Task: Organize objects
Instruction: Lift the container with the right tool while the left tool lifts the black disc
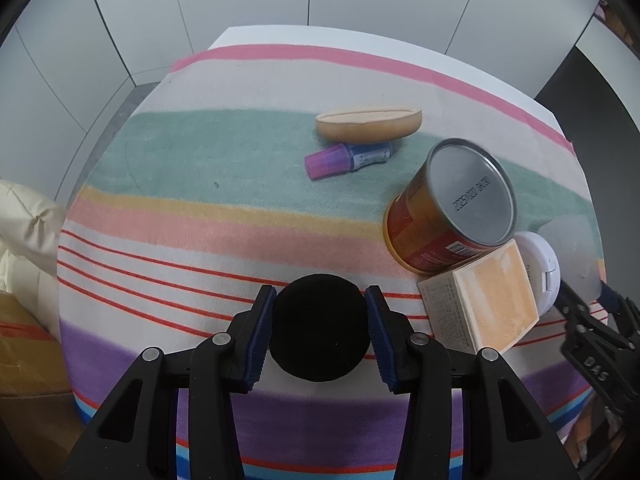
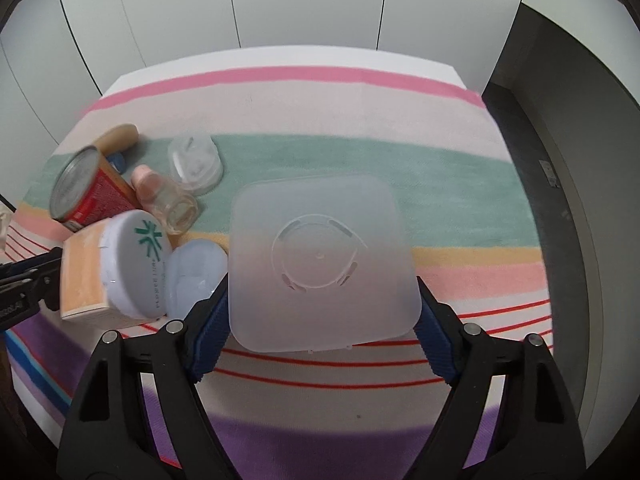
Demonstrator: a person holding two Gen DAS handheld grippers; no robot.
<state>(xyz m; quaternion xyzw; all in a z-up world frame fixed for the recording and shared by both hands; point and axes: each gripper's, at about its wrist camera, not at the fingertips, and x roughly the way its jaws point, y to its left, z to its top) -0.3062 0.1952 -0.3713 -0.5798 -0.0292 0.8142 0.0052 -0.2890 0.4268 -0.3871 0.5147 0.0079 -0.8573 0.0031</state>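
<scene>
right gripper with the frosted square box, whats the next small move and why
Probably carry the frosted square box a little left and set it beside the cluster around the white round tin. The right gripper grips it by both sides, and the striped cloth beneath is bare.

Black ball [image 1: 319, 327] in left tool [image 1: 319, 330]

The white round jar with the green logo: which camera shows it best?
The right wrist view: the white jar shows its whole lid and green logo, leaning on the orange box. The left wrist view shows only a sliver of it behind that box.
</scene>
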